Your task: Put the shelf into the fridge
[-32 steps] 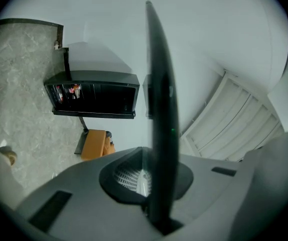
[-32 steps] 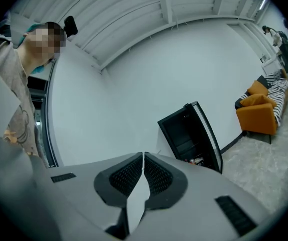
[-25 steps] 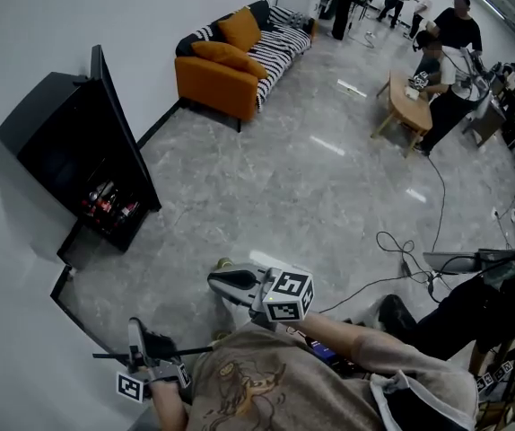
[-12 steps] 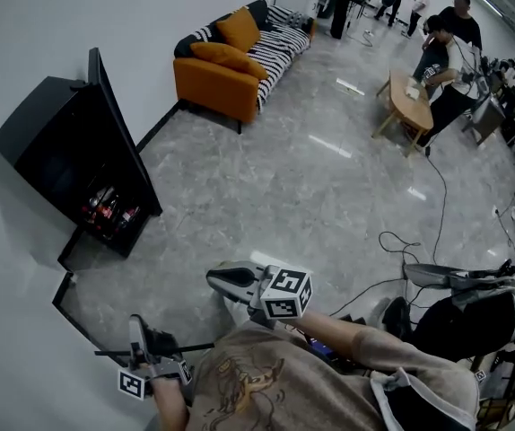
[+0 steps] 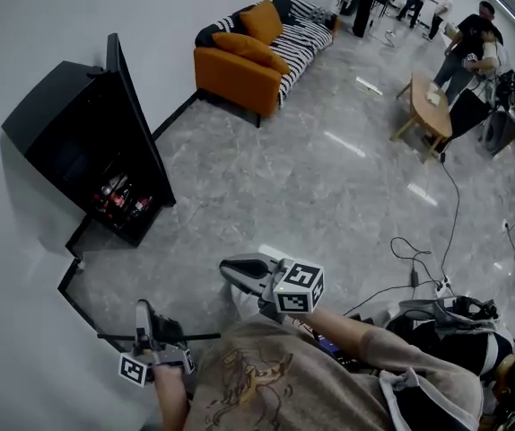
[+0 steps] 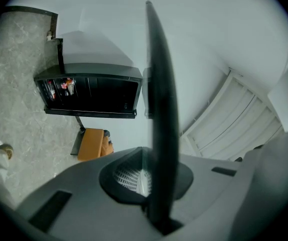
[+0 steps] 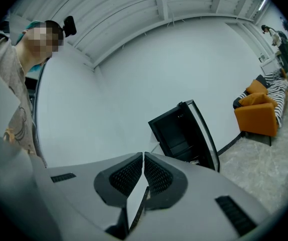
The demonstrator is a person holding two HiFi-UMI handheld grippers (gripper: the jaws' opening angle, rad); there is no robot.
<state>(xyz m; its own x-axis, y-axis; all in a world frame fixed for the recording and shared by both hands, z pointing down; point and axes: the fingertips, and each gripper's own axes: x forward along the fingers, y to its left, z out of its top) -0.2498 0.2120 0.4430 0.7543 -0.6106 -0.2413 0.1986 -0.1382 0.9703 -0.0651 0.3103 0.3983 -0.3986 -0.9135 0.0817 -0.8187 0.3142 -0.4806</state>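
Left gripper (image 6: 143, 173): jaws are pinching the shelf (image 6: 160, 109), a thin dark panel seen edge-on and running up from the pads. Right gripper (image 7: 143, 170): jaws are pressing nearly together on a thin pane edge, apparently the same shelf. The shelf is being carried in the air over the floor (image 5: 284, 196), well apart from the fridge (image 5: 60, 124), which is standing against the wall with its door (image 5: 139, 128) open.

Orange sofa (image 5: 240, 72) against far wall, striped throw (image 5: 304, 27) on its far end. Wooden table (image 5: 424, 108) far right, people (image 5: 469, 48) beside it. Cable (image 5: 405, 244) loops across grey floor (image 5: 311, 187).
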